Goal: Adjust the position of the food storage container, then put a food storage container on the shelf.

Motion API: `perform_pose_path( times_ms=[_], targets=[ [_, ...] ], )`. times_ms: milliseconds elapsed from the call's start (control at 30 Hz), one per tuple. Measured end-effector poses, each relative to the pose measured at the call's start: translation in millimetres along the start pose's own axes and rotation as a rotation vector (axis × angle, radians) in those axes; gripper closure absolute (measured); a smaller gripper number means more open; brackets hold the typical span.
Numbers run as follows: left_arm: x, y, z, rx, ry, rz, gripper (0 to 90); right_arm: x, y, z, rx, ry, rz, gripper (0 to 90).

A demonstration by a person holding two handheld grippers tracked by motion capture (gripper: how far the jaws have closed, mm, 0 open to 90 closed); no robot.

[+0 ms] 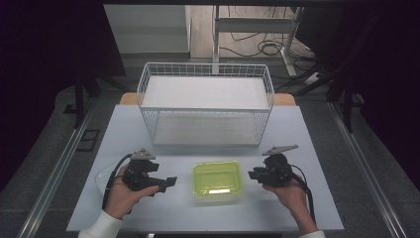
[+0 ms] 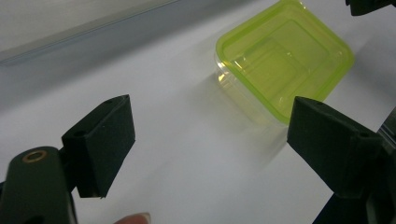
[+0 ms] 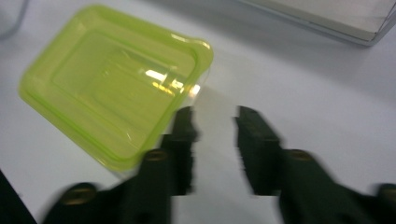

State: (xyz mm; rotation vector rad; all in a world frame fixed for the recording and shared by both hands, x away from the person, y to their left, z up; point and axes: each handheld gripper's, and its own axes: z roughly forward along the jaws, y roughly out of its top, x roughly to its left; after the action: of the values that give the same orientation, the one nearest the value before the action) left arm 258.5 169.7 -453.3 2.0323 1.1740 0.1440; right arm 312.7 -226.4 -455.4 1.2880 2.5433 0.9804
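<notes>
A clear plastic container with a yellow-green lid [image 1: 217, 180] sits on the pale table [image 1: 317, 198], in the near middle. My left gripper [image 1: 171, 182] is to its left, held in a hand, jaws wide open and pointing at the container [image 2: 282, 58], apart from it. My right gripper [image 1: 251, 174] is just right of the container [image 3: 114, 84], jaws parted with a narrow gap and nothing between them, its near jaw close to the lid's corner.
A white wire basket [image 1: 205, 101] with two shelves stands at the back of the table, its open front facing me. A clear curved object [image 1: 101, 174] lies at the left behind my left hand. Table edges run close on both sides.
</notes>
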Motion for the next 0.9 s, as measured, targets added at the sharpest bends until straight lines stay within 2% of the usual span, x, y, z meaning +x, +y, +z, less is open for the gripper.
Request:
perform_pose_path(
  times_ms=[67, 167, 233, 433, 633, 700, 900],
  targets=[
    [-0.1, 0.9, -1.2, -0.008, -0.007, -0.009, 14.5, -1.5, 0.1, -2.3, -0.028, 0.022, 0.024, 52.2],
    [1.3, 1.8, -4.4, -0.029, -0.013, -0.032, 15.5, -4.4, 0.0, -4.9, -0.066, 0.087, 0.060, 44.9],
    [2.9, 1.5, -6.0, -0.041, -0.027, -0.058, 16.9, -4.2, 0.1, -5.1, -0.078, 0.092, 0.060, 37.1],
    [-3.3, 1.7, 0.7, -0.044, -0.051, -0.104, 20.2, -1.1, 0.8, -3.5, -0.076, 0.124, 0.067, 35.1],
    [-20.4, 6.3, 22.3, -0.024, -0.098, -0.152, 24.0, 4.3, 3.1, 3.5, -0.053, 0.159, 0.066, 35.0],
    [-22.2, 7.9, 26.2, -0.025, -0.108, -0.163, 25.2, 4.7, 4.1, 3.9, -0.053, 0.165, 0.068, 35.2],
    [-28.7, 16.9, 37.8, -0.006, -0.109, -0.205, 27.1, 4.9, 7.1, 10.4, -0.045, 0.171, 0.078, 35.6]
  ],
)
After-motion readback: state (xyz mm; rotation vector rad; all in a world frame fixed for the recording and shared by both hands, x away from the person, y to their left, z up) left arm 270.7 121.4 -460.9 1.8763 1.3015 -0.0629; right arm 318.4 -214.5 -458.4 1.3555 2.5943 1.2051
